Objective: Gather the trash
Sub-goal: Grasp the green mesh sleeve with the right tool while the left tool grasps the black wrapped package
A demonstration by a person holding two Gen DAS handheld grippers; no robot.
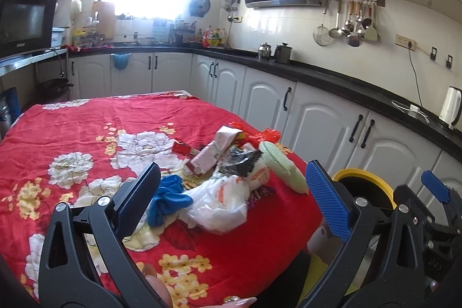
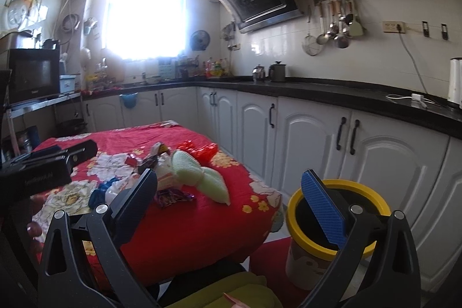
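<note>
Item: trash pile heaped at table edge, near yellow-rimmed bin below for a short drop; left gripper and right gripper, 2 units, spread wide, empty, apparently poised for pickup.

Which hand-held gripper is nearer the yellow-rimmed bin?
Right. The right hand-held gripper hangs beside the bin, one finger across its rim; the left hand-held gripper hovers over the table's trash.
</note>
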